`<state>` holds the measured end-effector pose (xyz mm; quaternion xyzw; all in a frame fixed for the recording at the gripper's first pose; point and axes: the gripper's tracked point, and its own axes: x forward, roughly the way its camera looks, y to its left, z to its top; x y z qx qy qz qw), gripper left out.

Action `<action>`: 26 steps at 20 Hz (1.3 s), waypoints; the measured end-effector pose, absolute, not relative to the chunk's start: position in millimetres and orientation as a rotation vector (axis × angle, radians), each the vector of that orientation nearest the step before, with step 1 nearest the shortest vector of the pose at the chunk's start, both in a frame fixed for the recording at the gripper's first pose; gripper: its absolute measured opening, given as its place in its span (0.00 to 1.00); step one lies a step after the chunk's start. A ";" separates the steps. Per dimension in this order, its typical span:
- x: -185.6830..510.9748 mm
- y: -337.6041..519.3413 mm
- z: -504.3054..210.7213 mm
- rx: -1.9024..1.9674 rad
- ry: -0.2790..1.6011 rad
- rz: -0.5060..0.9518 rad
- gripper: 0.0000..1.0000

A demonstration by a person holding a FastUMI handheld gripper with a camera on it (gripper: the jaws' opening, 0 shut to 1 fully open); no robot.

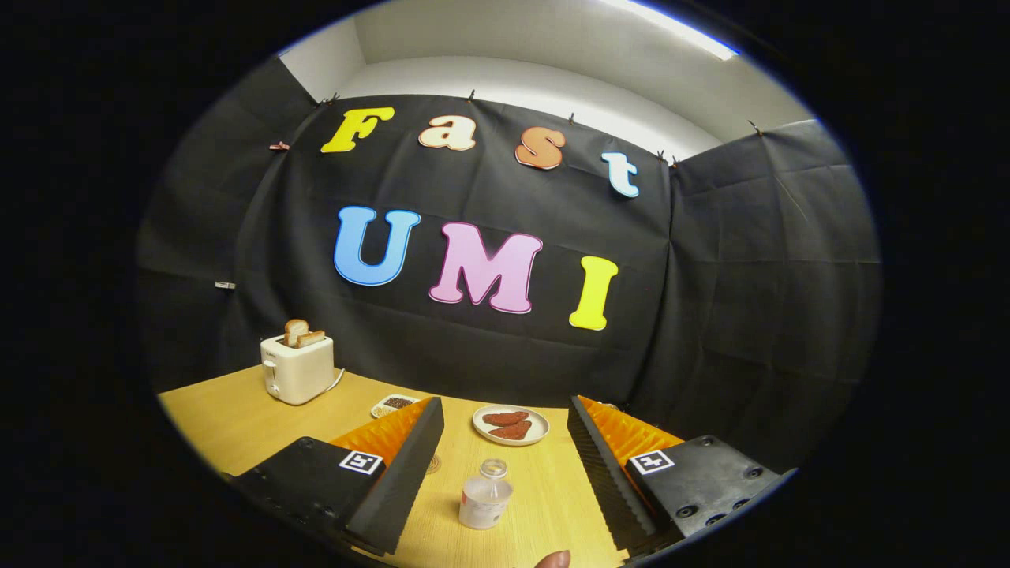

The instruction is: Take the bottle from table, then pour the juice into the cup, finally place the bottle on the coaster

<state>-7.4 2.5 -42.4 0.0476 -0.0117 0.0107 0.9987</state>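
A small clear bottle (485, 495) with a pale label and no cap stands upright on the wooden table (237, 418), between my two fingers and a little below them. My gripper (505, 450) is open, its fingers wide apart on either side of the bottle and not touching it. A round brown edge (432, 464) peeks out beside the left finger; I cannot tell what it is.
A white plate (511, 425) with reddish-brown food lies just beyond the fingers. A small dish (394, 405) of dark bits sits left of it. A white toaster (297, 366) with bread slices stands at the far left. A fingertip (552, 559) shows near the table's front edge.
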 end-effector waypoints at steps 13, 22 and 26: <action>34.4 34.0 -176.7 0.122 0.024 0.061 0.97; 60.3 41.9 -233.5 0.149 0.061 0.025 0.97; 68.2 45.1 -244.0 0.162 0.076 0.017 0.96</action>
